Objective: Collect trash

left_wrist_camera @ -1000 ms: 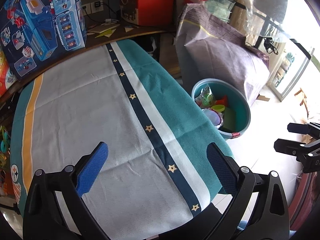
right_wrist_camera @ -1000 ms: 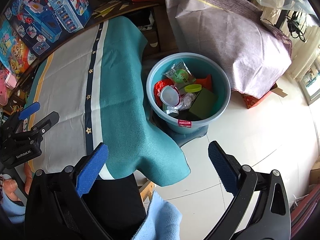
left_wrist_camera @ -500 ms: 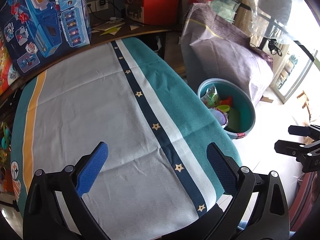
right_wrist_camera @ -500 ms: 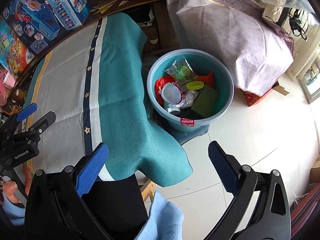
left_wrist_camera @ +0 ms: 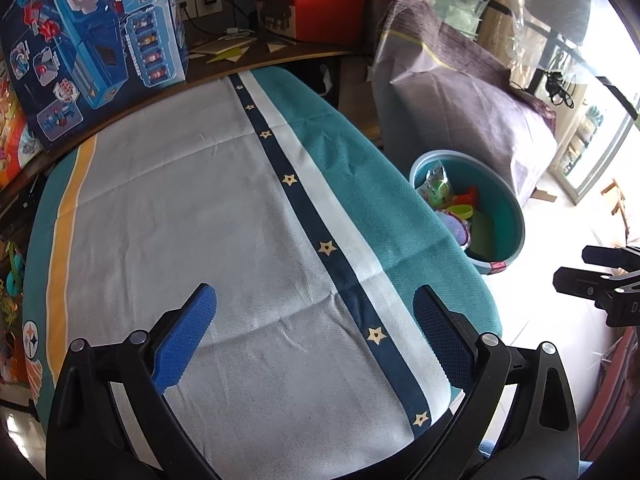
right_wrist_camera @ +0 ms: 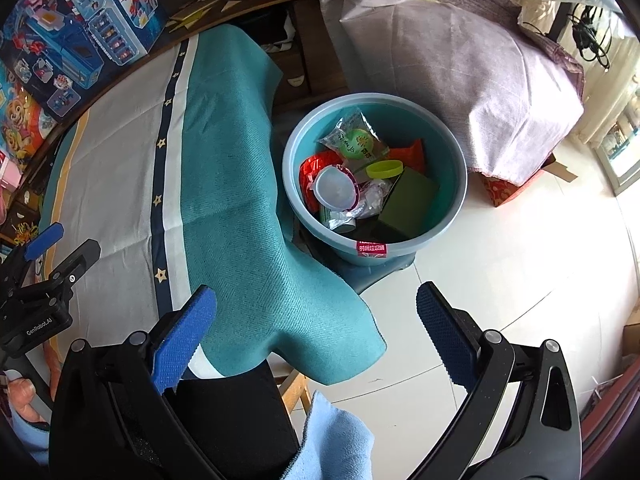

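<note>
**Left wrist view: bare cloth, trash already in the bin**

Left wrist footage is being filled by the tabletop (left_wrist_camera: 200, 208), which is being covered by a striped cloth (left_wrist_camera: 304, 208); no trash is being shown on it between or ahead of the fingers. The left gripper (left_wrist_camera: 316, 332) is being held above the cloth with its blue-padded fingers (left_wrist_camera: 184, 344) spread wide and nothing between them, probably because nothing is being left to pick up there.

Beyond the right finger, past the cloth's edge, the blue bin (left_wrist_camera: 516, 216) is being seen on the floor. From the right wrist view, the same bin (right_wrist_camera: 456, 184) is being framed ahead of and between the fingers, and the trash (right_wrist_camera: 360, 172) is being held inside it: wrappers, a round lid, a green ring and a dark green box. The right gripper (right_wrist_camera: 316, 332) is being kept over the hanging corner of the cloth with its fingers also wide apart and empty, a pose that is being judged to suit a release above the bin.

A toy box (left_wrist_camera: 92, 40) is being left standing beyond the cloth's far edge; it is not being judged to be trash. The collecting is being judged as nearly or fully done.
</note>
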A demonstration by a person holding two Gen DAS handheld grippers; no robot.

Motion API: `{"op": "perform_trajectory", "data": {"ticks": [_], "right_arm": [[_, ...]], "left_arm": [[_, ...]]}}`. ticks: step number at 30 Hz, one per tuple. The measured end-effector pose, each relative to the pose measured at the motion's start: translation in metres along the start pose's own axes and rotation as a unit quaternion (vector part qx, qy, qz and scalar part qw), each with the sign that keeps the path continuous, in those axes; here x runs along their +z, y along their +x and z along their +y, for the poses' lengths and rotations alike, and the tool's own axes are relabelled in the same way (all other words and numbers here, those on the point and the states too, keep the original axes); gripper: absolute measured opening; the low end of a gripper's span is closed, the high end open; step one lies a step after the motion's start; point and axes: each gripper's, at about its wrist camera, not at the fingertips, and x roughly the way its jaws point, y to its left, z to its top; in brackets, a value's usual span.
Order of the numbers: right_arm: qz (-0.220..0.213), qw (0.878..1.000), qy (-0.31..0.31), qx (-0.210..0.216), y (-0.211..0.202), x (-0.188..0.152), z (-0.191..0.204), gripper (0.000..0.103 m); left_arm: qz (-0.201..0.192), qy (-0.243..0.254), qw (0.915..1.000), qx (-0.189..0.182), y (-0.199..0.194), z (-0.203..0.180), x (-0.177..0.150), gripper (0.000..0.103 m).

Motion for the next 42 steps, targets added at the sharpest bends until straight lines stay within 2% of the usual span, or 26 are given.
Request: {"op": "perform_trajectory", "data": {"ticks": [9,18,35,42], "right_arm": [[-0.022,0.999,0.006,-0.023,0.002,0.008,0.0,0.096],[-0.025,0.999,0.001,-0.033,0.005,0.014,0.008,0.096],[-0.036,0.999,0.0,-0.038,0.002,0.021,0.017,0.096],[-0.04,0.998,-0.001,-0.042,0.002,0.021,0.019,0.096]], "left_arm": [[-0.007,0.0,0.9999,0.011,0.003,0.006,0.004,0.099],[-0.005,0.007,0.9998,0.018,0.01,0.009,0.01,0.099],[-0.003,0.016,0.9997,0.018,0.013,0.015,0.018,0.099],[0.002,0.004,0.9998,0.021,0.018,0.022,0.016,0.099]]}}
